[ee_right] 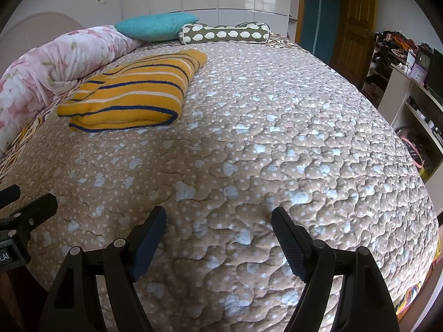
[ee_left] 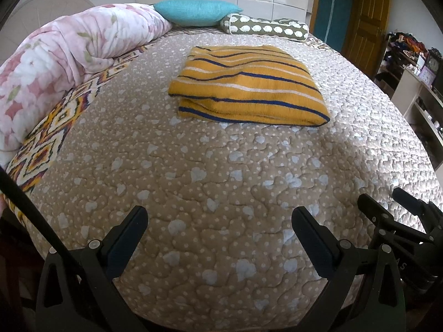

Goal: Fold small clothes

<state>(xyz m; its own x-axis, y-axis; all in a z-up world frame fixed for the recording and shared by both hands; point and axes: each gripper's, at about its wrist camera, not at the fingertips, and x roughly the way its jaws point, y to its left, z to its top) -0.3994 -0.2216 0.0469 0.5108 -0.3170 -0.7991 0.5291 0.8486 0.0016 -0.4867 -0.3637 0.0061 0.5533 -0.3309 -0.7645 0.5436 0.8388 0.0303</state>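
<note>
A folded yellow garment with blue and white stripes lies flat on the bed's quilted beige cover, at upper centre of the left wrist view and at upper left of the right wrist view. The left gripper hangs over bare quilt at the bottom of its frame, jaws apart with nothing between them. The right gripper does likewise, jaws wide apart and empty. Behind the garment lie a pink floral duvet, a teal pillow and a patterned bolster.
</note>
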